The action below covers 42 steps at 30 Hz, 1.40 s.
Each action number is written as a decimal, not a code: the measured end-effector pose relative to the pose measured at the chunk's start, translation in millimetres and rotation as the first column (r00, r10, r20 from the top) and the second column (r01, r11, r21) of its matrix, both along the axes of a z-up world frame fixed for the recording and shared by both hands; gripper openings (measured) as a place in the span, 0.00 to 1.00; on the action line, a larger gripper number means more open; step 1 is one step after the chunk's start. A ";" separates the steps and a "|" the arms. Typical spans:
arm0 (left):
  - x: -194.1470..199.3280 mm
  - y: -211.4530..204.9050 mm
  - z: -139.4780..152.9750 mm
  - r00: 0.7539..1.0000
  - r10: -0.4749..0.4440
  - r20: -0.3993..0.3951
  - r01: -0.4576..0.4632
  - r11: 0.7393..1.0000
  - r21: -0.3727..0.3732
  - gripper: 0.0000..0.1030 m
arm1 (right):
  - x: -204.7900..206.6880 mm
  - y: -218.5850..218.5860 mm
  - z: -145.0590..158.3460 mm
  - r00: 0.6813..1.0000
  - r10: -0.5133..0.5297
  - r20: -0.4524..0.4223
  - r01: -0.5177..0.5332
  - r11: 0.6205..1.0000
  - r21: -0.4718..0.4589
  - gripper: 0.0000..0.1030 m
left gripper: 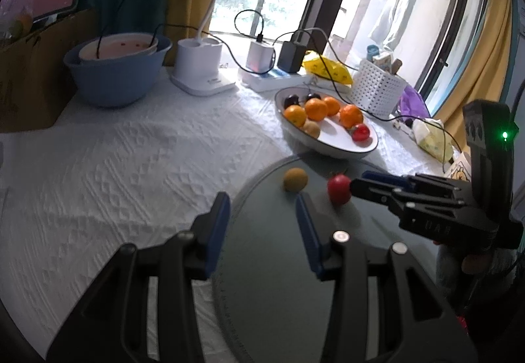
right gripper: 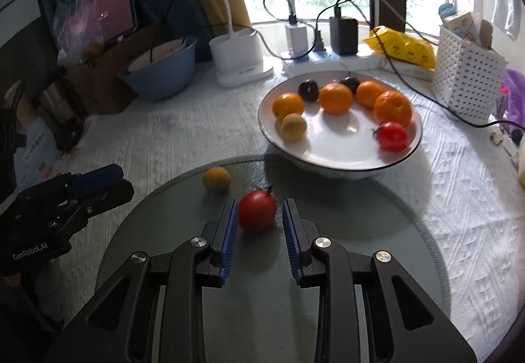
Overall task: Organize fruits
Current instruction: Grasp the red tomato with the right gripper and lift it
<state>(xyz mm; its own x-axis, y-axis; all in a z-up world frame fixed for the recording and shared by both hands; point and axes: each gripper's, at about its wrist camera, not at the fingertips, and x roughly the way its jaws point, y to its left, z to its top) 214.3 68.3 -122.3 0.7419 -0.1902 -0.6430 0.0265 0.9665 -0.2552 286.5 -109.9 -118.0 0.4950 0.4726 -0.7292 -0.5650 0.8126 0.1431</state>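
A round grey plate (left gripper: 279,281) (right gripper: 344,264) lies on the white cloth in front of a white bowl (left gripper: 331,146) (right gripper: 334,153). The bowl holds oranges (right gripper: 335,98), two dark plums (right gripper: 308,90), a small yellow fruit (right gripper: 293,126) and a red tomato (right gripper: 392,136). My right gripper (right gripper: 260,201) (left gripper: 356,183) is shut on another red tomato (right gripper: 257,211) (left gripper: 339,190) at its fingertips, low over the grey plate. A second yellow fruit (left gripper: 295,179) (right gripper: 216,178) rests on the plate's far edge. My left gripper (left gripper: 262,197) (right gripper: 118,181) hovers open over the plate with nothing between its fingers.
Behind the bowl stand a white perforated basket (right gripper: 466,84), a yellow bag (right gripper: 405,46), a power strip with chargers (right gripper: 328,35) and trailing cables. A white lamp base (left gripper: 200,68) and a blue bowl (left gripper: 115,68) sit at the back left beside a cardboard box (left gripper: 29,81).
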 end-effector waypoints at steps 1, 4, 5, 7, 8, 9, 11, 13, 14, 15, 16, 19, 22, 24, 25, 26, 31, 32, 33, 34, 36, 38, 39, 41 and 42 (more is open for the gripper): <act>0.0 1.4 -1.3 1.000 0.002 -0.003 -0.002 1.000 -0.001 0.42 | -0.2 1.9 -2.0 1.000 0.003 -0.004 -0.003 1.000 -0.004 0.29; 0.4 5.3 -5.2 1.000 0.010 -0.011 -0.010 1.000 -0.005 0.42 | 1.2 7.0 -6.5 1.000 0.009 -0.014 -0.009 1.000 -0.010 0.29; 1.0 6.3 -6.2 1.000 0.013 -0.013 -0.013 1.000 -0.006 0.42 | 1.8 8.4 -7.5 1.000 0.009 -0.015 -0.009 1.000 -0.014 0.29; 2.0 7.7 -7.9 1.000 0.017 -0.018 -0.017 1.000 -0.007 0.42 | 3.4 9.8 -8.6 1.000 0.005 -0.012 -0.005 1.000 -0.021 0.30; 2.3 8.0 -8.4 1.000 0.018 -0.019 -0.018 1.000 -0.008 0.42 | 4.5 9.7 -9.0 1.000 0.003 -0.013 -0.003 1.000 -0.022 0.30; 3.0 8.0 -9.3 1.000 0.018 -0.021 -0.019 1.000 -0.008 0.42 | 6.2 9.4 -9.7 1.000 0.001 -0.014 -0.001 1.000 -0.023 0.30; 4.5 7.2 -11.0 0.999 0.018 -0.027 -0.018 1.000 -0.005 0.42 | 9.6 9.7 -12.3 1.000 -0.007 -0.019 0.006 0.999 -0.034 0.30; 5.6 5.9 -11.9 0.999 0.016 -0.032 -0.016 1.000 -0.001 0.42 | 13.5 8.9 -16.8 0.999 -0.013 -0.035 0.011 0.999 -0.037 0.30; 6.3 5.4 -12.2 0.999 0.016 -0.034 -0.016 1.000 0.001 0.42 | 14.2 8.6 -18.3 0.999 -0.013 -0.036 0.012 0.999 -0.037 0.30; 7.1 4.9 -12.6 0.999 0.016 -0.037 -0.015 1.000 0.004 0.42 | 14.5 8.4 -19.3 0.999 -0.010 -0.037 0.009 0.999 -0.037 0.30; 8.1 3.9 -12.9 0.999 0.015 -0.041 -0.015 1.000 0.007 0.42 | 14.5 8.3 -19.8 0.999 -0.006 -0.037 0.005 0.999 -0.036 0.30; 11.7 1.1 -12.0 0.999 0.013 -0.045 -0.012 1.000 0.016 0.42 | 12.8 8.1 -18.3 1.000 0.009 -0.023 -0.010 0.999 -0.035 0.29; 15.9 -5.2 -10.7 0.999 0.006 -0.049 -0.004 1.000 0.030 0.42 | 12.2 6.2 -16.4 1.000 0.018 -0.013 -0.019 0.999 -0.033 0.29; 19.5 -10.7 -9.9 0.999 -0.001 -0.053 0.003 0.999 0.040 0.42 | 11.6 2.4 -13.7 1.000 0.019 -0.005 -0.019 1.000 -0.025 0.29; 21.4 -13.9 -9.7 0.998 -0.005 -0.056 0.008 0.999 0.047 0.42 | 11.3 0.1 -12.0 1.000 0.019 -0.002 -0.019 1.000 -0.019 0.29; 23.3 -16.8 -9.8 0.998 -0.009 -0.058 0.012 0.999 0.052 0.42 | 11.1 -3.3 -9.8 1.000 0.019 0.002 -0.019 1.000 -0.011 0.29; 35.8 -30.4 -11.8 0.997 -0.018 -0.078 0.024 0.997 0.074 0.42 | 11.8 -19.4 -1.6 1.000 0.003 0.019 -0.003 1.000 0.011 0.29; 38.6 -32.3 -12.4 0.997 -0.016 -0.082 0.022 0.997 0.076 0.42 | 12.3 -23.2 -0.7 1.000 -0.002 0.021 0.002 1.000 0.016 0.29; 41.1 -34.2 -13.0 0.996 -0.015 -0.085 0.022 0.997 0.076 0.42 | 12.9 -27.4 0.1 1.000 -0.008 0.023 0.007 1.000 0.020 0.29; 44.3 -36.8 -13.6 0.996 -0.017 -0.088 0.024 0.997 0.078 0.42 | 13.4 -31.2 0.4 1.000 -0.013 0.024 0.013 1.000 0.024 0.29; 50.4 -42.1 -14.5 0.995 -0.023 -0.095 0.031 0.996 0.086 0.42 | 15.3 -39.2 0.6 0.999 -0.027 0.024 0.026 0.999 0.032 0.29; 55.0 -46.8 -15.0 0.994 -0.032 -0.102 0.041 0.995 0.094 0.42 | 16.9 -46.2 0.6 0.999 -0.038 0.022 0.037 0.999 0.040 0.29; 57.1 -49.2 -15.4 0.994 -0.033 -0.108 0.044 0.994 0.101 0.42 | 17.5 -49.6 0.5 0.999 -0.042 0.022 0.041 0.998 0.044 0.29; 60.6 -53.7 -15.8 0.993 -0.039 -0.115 0.052 0.993 0.110 0.42 | 19.0 -55.7 0.2 0.999 -0.051 0.020 0.050 0.998 0.050 0.29; 62.2 -56.0 -15.7 0.992 -0.044 -0.115 0.057 0.992 0.114 0.42 | 19.9 -57.3 0.4 0.998 -0.054 0.019 0.053 0.997 0.053 0.29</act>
